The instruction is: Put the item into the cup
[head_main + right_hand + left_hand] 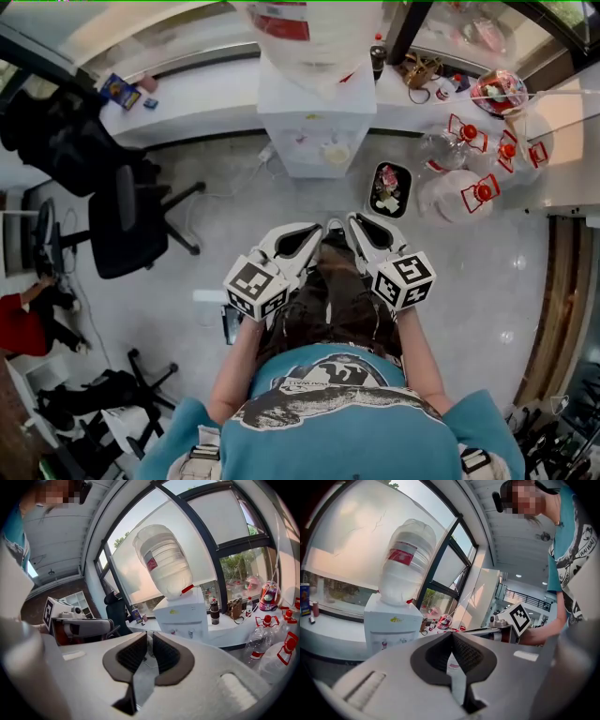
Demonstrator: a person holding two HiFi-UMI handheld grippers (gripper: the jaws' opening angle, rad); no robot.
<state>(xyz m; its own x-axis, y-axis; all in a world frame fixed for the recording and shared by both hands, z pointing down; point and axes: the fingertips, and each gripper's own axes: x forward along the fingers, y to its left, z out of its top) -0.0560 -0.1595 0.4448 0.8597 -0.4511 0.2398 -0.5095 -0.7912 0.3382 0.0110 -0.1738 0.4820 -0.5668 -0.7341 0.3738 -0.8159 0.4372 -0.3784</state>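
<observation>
I stand facing a white water dispenser (314,131), with its upturned bottle (164,559) on top. A pale round thing (336,154) sits at its front; whether it is a cup I cannot tell. No item shows in either gripper. My left gripper (317,231) points at the dispenser (391,630); in the left gripper view the left gripper (452,635) has its pad tips meeting, with nothing between them. My right gripper (352,221) is close beside it. In the right gripper view the right gripper (150,634) shows a narrow gap between the pads, and nothing in it.
Several empty water bottles with red handles (459,187) lie on the floor at the right, next to a dark patterned tray (390,187). A black office chair (131,220) stands at the left. A window ledge (187,94) with small things runs behind the dispenser.
</observation>
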